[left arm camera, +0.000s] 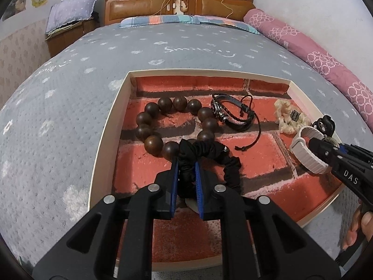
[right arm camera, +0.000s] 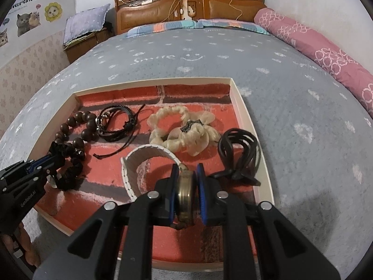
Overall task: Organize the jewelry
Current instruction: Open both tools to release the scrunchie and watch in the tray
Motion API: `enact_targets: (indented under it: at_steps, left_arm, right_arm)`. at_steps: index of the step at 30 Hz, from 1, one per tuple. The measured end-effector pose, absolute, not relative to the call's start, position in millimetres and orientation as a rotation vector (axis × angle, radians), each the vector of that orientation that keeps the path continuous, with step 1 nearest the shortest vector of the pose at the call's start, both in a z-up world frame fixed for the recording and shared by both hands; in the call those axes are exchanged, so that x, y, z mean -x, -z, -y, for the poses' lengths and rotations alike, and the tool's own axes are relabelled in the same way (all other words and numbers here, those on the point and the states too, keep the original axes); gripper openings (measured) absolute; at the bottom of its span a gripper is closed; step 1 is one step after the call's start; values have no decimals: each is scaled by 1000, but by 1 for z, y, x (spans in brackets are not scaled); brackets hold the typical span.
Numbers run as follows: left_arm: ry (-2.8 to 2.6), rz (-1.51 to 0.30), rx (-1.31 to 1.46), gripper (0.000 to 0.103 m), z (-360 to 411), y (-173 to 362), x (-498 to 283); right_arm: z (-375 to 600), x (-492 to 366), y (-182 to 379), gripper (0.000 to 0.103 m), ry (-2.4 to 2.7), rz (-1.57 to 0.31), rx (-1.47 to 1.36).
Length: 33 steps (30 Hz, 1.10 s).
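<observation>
A shallow cream tray [left arm camera: 105, 140] lined with red brick pattern lies on the bed. My left gripper [left arm camera: 186, 163] is shut on a black scrunchie [left arm camera: 229, 170], low over the tray's near left part beside a bracelet of big brown wooden beads [left arm camera: 151, 109]. My right gripper [right arm camera: 186, 168] is shut on the metal case of a watch [right arm camera: 185, 193], whose white strap [right arm camera: 149, 151] curls onto the lining. A black leather bracelet [right arm camera: 116, 123], a cream scrunchie [right arm camera: 184, 130] and a black hair claw [right arm camera: 240, 154] lie in the tray. Seen from the left wrist, the right gripper [left arm camera: 319, 144] is at the tray's right side.
The tray rests on a grey-blue bedcover [right arm camera: 291, 98]. A pink bolster [right arm camera: 326, 53] runs along the right side, and a wooden headboard [right arm camera: 186, 4] stands at the back. A pillow on a bedside cabinet [left arm camera: 70, 14] is at the far left. A person's fingers [left arm camera: 363, 228] grip the right handle.
</observation>
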<state>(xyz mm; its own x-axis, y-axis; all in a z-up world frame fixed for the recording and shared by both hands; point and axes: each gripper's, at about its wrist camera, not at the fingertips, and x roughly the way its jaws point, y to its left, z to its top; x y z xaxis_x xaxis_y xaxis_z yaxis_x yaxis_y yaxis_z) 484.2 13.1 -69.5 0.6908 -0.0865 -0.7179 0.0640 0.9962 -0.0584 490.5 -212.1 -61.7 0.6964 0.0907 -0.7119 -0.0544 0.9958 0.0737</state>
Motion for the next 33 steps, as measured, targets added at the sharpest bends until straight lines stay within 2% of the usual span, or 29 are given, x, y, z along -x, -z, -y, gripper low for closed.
enact_targets:
  at_steps: [5,9,15,17,18,19,20,26,28,29,30,31,33]
  left_arm:
    - [86,-821,31,15,-13,74,-486]
    - [71,-818,29,37,-13,73,-486]
    - [75,-815,30,45,-15,71,-483]
    - [80,-810,22,49,-12,70,-481]
    - [78,-805,11,55,-10,69,-480]
    - [67,-798,-2,69,-8,68,-478]
    - [52,-778,-21,74,-6,65,-475]
    - [68,-760,-20,81,-4,58,-467]
    - [66,-750,-22,91,-3,57,-464]
    - [57,-736,-28,93,-3,55,-461]
    - [49,-726,-34,95,-3,53,-459]
    - [42,-716,-39,96,-3,51,-457]
    - [30,-701,-41,98,-3,47,-452]
  right_arm:
    - [211,-492,65,16,-88,-813,-43]
    - [209,-492,65,19,-93,-816,-35]
    - [210,-491,64,20,-97,-811,-42]
    - [211,-489,62,29,-100,-803,-50]
    - [212,-488,60,33,-101,-799,-53]
    - [212,-487,58,36,-113,-791,-57]
    - [211,-485,57,36,-120,-786,-53]
    - [212,-479,47,52,-168,-750,-69]
    - [213,-475,42,63,-186,-730,-70]
    - [213,-473,40,67,-196,-719,-69]
    - [212,-470,38,78,-204,-708,-66]
    - [212,-466,35,82,-191,-690,-49]
    - [212,-459,28,82,-168,-653,-15]
